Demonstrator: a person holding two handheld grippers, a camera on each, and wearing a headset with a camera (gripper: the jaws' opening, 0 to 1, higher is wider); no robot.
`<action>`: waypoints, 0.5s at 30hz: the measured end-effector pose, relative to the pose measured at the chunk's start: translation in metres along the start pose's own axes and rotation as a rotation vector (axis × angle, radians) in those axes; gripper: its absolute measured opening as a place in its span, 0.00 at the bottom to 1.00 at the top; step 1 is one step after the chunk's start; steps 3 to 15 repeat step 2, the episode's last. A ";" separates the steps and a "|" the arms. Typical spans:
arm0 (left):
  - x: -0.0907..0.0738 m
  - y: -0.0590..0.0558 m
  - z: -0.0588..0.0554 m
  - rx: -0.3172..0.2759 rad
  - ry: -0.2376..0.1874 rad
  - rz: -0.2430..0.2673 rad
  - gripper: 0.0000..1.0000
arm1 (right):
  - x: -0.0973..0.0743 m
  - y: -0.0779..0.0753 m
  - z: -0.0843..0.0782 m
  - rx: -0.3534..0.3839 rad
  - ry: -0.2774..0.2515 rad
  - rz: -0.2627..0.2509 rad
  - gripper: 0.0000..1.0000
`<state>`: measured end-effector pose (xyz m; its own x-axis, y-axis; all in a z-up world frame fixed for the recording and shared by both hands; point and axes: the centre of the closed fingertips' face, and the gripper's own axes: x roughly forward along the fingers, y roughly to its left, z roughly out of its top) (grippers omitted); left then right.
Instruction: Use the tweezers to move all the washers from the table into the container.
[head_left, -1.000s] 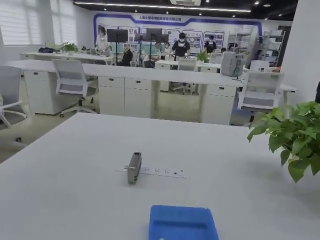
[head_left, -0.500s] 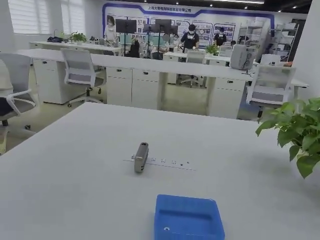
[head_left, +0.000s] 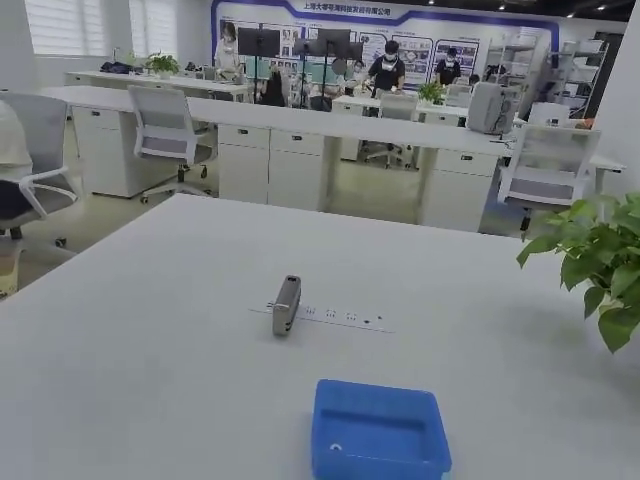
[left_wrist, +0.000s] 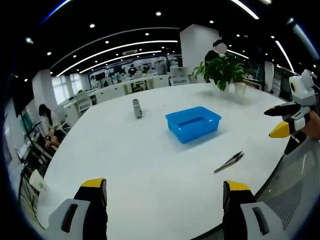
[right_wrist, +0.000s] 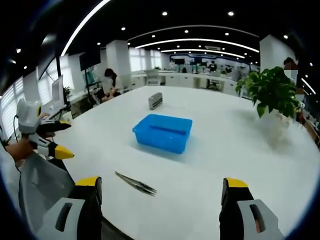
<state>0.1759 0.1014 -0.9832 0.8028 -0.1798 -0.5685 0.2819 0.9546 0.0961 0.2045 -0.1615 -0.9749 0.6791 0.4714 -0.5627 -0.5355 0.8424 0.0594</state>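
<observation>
A blue container (head_left: 378, 430) stands on the white table (head_left: 150, 360), with a small pale ring (head_left: 336, 448) on its floor. Metal tweezers (left_wrist: 229, 162) lie flat on the table near its front edge, between the container (left_wrist: 193, 123) and me. My left gripper (left_wrist: 162, 187) is open and holds nothing, a little left of and short of the tweezers. My right gripper (right_wrist: 160, 184) is open too, with the tweezers (right_wrist: 136, 183) lying just ahead of its left jaw and the container (right_wrist: 162, 132) beyond. Each gripper shows at the edge of the other's view.
A grey block (head_left: 286, 305) stands on a flush socket strip (head_left: 335, 317) behind the container. A potted plant (head_left: 600, 270) sits at the table's right. Desks, chairs and people fill the room beyond.
The head view has tipped down a little, so more of the blue container shows. Nothing on the table has moved.
</observation>
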 end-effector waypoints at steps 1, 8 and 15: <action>0.000 0.001 0.000 -0.002 0.000 0.006 0.99 | 0.000 -0.002 0.000 0.007 -0.001 -0.004 0.99; 0.000 0.002 0.000 0.000 -0.003 0.011 0.99 | -0.001 -0.003 0.000 0.015 -0.003 -0.007 0.99; 0.000 0.002 0.000 0.000 -0.003 0.011 0.99 | -0.001 -0.003 0.000 0.015 -0.003 -0.007 0.99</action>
